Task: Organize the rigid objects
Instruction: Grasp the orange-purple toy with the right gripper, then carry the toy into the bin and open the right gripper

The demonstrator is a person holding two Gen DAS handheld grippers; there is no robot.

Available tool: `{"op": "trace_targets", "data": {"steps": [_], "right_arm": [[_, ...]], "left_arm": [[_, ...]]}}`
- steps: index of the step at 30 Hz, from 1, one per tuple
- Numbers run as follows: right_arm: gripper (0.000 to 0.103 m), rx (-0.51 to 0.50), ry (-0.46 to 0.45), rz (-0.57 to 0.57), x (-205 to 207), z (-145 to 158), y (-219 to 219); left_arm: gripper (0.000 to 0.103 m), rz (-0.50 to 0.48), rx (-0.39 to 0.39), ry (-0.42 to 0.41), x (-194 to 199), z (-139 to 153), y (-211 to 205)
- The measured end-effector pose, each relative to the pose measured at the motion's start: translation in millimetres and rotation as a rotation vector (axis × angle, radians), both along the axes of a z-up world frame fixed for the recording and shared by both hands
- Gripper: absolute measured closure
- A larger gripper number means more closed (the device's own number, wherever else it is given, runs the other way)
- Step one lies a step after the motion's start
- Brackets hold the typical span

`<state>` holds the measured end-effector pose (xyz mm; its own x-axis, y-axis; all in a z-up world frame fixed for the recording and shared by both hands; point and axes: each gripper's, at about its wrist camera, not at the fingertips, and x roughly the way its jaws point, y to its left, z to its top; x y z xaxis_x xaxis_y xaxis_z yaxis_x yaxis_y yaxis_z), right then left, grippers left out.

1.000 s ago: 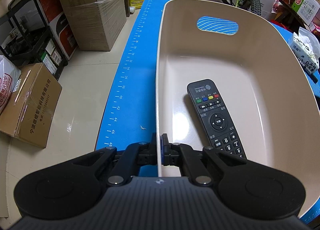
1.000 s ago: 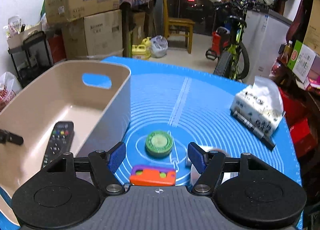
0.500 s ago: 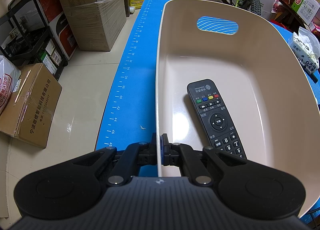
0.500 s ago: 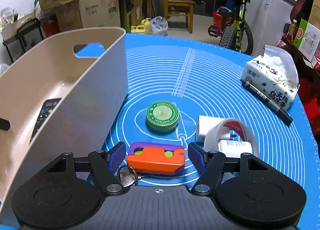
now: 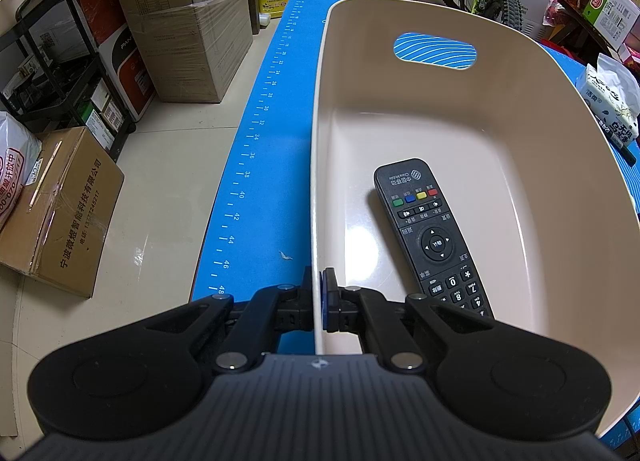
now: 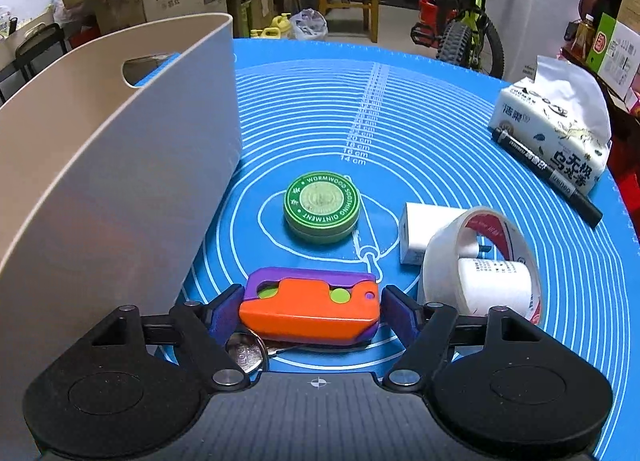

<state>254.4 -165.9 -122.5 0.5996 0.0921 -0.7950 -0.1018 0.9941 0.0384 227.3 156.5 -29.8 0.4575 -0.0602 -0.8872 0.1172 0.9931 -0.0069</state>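
Left gripper point(image 5: 319, 303) fingers clamp the beige bin point(image 5: 520, 109) rim; right gripper point(image 6: 310, 311) fingers, just widened, straddle the orange-purple toy point(image 6: 310, 307) without contact; recommend centring, then squeezing its short ends evenly.

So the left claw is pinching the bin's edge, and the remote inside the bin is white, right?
Almost. The left claw does pinch the bin's edge, but the remote inside is black, not white. The left wrist view shows it lying on the bin's floor.
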Motion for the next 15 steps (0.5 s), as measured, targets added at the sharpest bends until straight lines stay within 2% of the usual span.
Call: {"op": "trace_targets", "data": {"steps": [2,4,9,15], "right_arm": [[0.024,-0.009,-0.005,-0.003,-1,0,1],[0.031,-0.006,-0.010,-0.003,-3,0,2],[0.031,-0.015,-0.050,-0.021,-12,6,1],[0.031,-0.010,-0.129,-0.048,-24,28,-4]], "left_arm": [[0.099,0.000,0.000,0.000,0,0,0],[0.099,0.000,0.000,0.000,0,0,0],[0.099,0.000,0.000,0.000,0,0,0],[0.099,0.000,0.000,0.000,0,0,0]]}}
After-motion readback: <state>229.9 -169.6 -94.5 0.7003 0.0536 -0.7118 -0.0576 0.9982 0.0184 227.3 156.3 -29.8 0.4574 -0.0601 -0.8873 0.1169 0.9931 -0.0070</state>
